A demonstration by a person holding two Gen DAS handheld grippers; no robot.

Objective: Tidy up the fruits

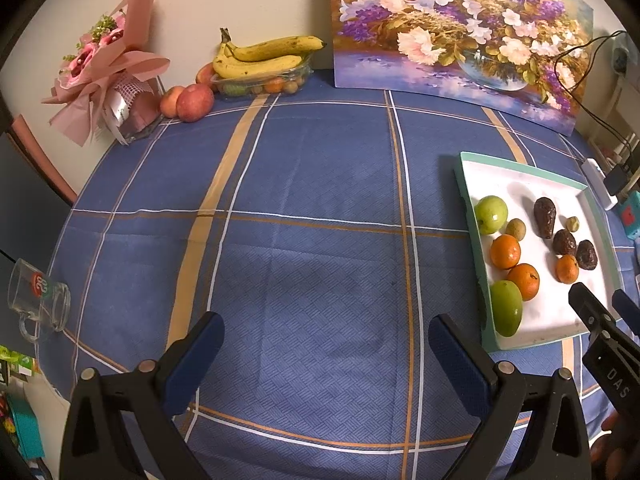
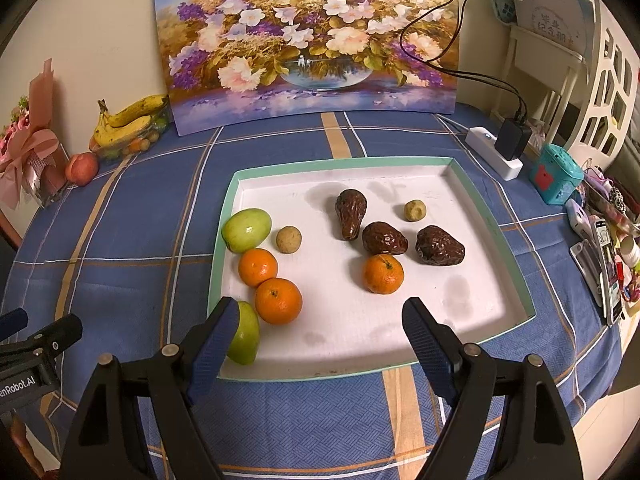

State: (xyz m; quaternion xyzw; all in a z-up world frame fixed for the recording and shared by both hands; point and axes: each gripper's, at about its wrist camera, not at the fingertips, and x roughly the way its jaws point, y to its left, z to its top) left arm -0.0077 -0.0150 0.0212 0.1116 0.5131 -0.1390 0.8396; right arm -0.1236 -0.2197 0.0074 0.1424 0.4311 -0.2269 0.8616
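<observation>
Both grippers empty, fruit tray ahead of my right hand.

My right gripper (image 2: 316, 336) hung spread wide with nothing between its pads, just short of the shallow white tray with a mint-green rim (image 2: 224, 240); the nearest oval green fruit (image 2: 246, 340) lay beside its left finger, long axis running away from me. My left gripper (image 1: 326, 346), equally released, faced bare blue checked tablecloth (image 1: 304, 208), so my right hand was nearer. Only the left view showed the clear glass mug (image 1: 38, 300) at the table's edge.
</observation>
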